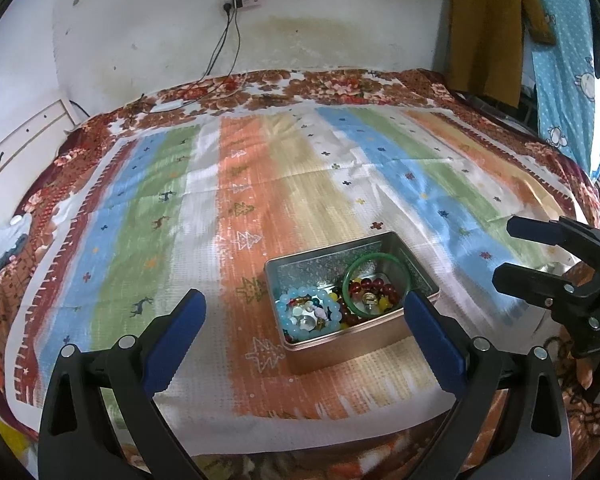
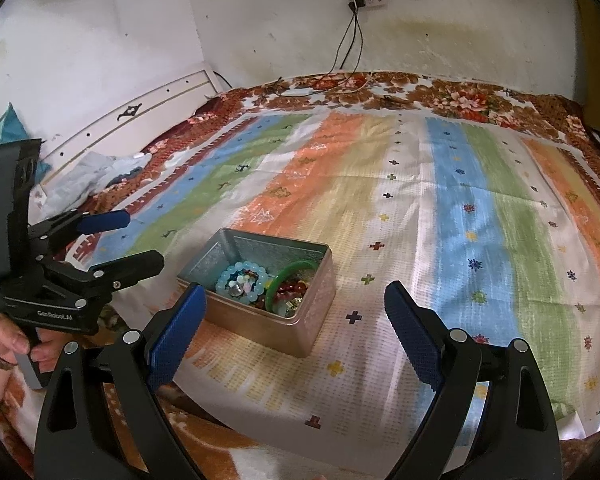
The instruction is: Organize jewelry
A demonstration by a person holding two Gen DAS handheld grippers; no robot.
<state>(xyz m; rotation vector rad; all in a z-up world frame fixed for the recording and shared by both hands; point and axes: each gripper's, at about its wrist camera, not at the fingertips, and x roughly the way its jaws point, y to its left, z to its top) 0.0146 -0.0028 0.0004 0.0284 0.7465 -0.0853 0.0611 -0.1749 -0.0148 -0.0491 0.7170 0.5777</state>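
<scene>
I see the tin (image 1: pixel 352 308) sitting on the cloth (image 1: pixel 284 184), which is spread over the bed (image 1: pixel 340 84). In the tin lie a beaded bracelet (image 1: pixel 308 314) toward its left and a bangle (image 1: pixel 376 284) toward its right, with loose beads (image 1: pixel 374 290) inside the bangle's ring and under both. My left gripper (image 1: pixel 306 328) is before the tin, its fingers spread to either side. My right gripper (image 2: pixel 294 320) is to the tin's right and before it. Behind the bed stands the wall (image 1: pixel 148 24), carrying a power strip (image 1: pixel 242 0) whose cables (image 1: pixel 224 48) hang down to the bed.
</scene>
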